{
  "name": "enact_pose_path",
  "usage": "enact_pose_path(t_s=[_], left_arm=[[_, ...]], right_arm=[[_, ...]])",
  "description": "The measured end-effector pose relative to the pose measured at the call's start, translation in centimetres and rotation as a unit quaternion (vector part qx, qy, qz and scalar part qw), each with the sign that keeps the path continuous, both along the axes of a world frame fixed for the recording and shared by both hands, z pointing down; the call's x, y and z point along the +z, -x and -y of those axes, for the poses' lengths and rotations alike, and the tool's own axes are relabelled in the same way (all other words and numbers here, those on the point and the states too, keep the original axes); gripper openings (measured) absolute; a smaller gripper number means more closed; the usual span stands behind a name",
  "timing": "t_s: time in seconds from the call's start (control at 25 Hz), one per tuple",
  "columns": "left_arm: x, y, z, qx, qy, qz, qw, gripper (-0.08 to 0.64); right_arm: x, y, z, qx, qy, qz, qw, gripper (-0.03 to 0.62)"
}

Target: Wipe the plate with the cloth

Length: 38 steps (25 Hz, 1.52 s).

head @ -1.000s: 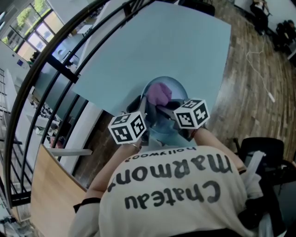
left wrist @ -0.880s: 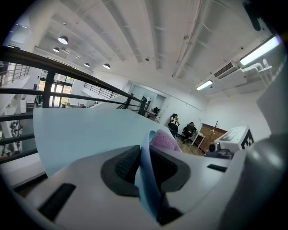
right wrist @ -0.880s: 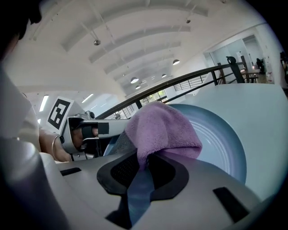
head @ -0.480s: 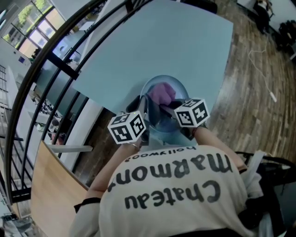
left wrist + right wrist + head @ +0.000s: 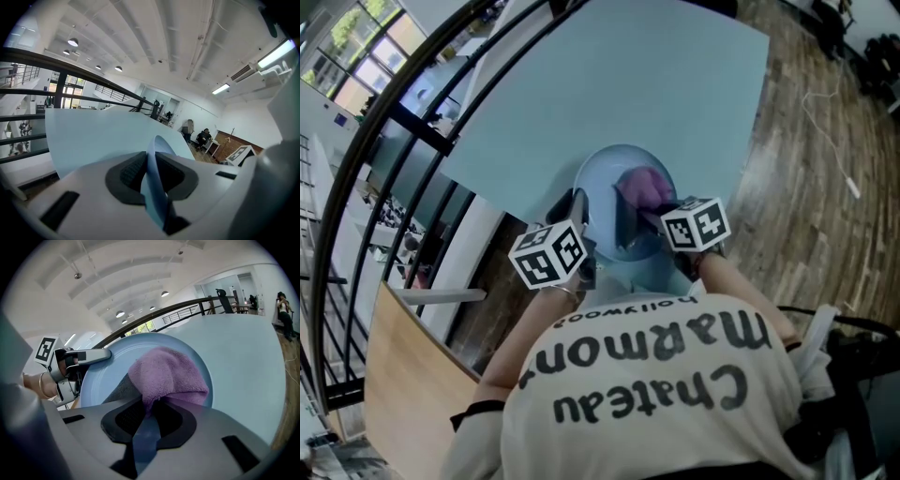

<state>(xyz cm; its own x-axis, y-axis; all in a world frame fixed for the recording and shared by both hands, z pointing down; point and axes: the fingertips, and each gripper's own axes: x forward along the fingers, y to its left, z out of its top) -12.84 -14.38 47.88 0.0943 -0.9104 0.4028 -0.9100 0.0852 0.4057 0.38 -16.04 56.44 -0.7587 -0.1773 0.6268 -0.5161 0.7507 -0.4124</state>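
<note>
Over near table [image 5: 675, 84] edge, plate [image 5: 602, 192] held tilted, rim at 8 o'clock clenched in left gripper [image 5: 151, 165]. Purple cloth [image 5: 168, 375] pinched in right gripper [image 5: 149, 411], pressed on plate face toward 2 o'clock. Risk: plate levered out of thin rim grip by wiping pressure and dropped.

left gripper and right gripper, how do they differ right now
The left gripper clamps the blue plate by its rim; the right gripper clamps a purple cloth. The left gripper sits at the plate edge; the right gripper reaches over its face. Both are shut on something.
</note>
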Motion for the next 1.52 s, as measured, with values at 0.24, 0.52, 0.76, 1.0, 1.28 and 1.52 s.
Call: enact_pose_path(t_s=[0.24, 0.52, 0.76, 1.0, 1.28, 1.52], left_arm=[[-0.2, 0.6, -0.4, -0.006, 0.006, -0.002, 1.0000, 0.051], [0.0, 0.4, -0.1, 0.006, 0.015, -0.006, 0.9999, 0.050], [0.5, 1.1, 0.2, 0.013, 0.026, -0.026, 0.9992, 0.049], [1.5, 1.5, 1.8, 0.003, 0.049, -0.070, 0.9963, 0.052], [1.8, 1.3, 1.6, 0.012, 0.051, -0.092, 0.9944, 0.055], [1.9, 0.3, 2.5, 0.026, 0.050, -0.100, 0.9933, 0.057]], right_arm=[[0.8, -1.3, -0.1, 0.011, 0.008, -0.029, 0.999, 0.083], [1.5, -3.3, 0.2, 0.014, 0.003, -0.069, 0.998, 0.083], [1.5, -2.9, 0.4, 0.039, 0.020, -0.072, 0.996, 0.083], [-0.1, -0.4, 0.7, 0.058, 0.050, -0.019, 0.997, 0.083], [-3.6, 5.4, -1.2, 0.030, 0.055, 0.060, 0.996, 0.083], [-4.6, 7.6, -1.3, 0.009, 0.038, 0.065, 0.997, 0.083]])
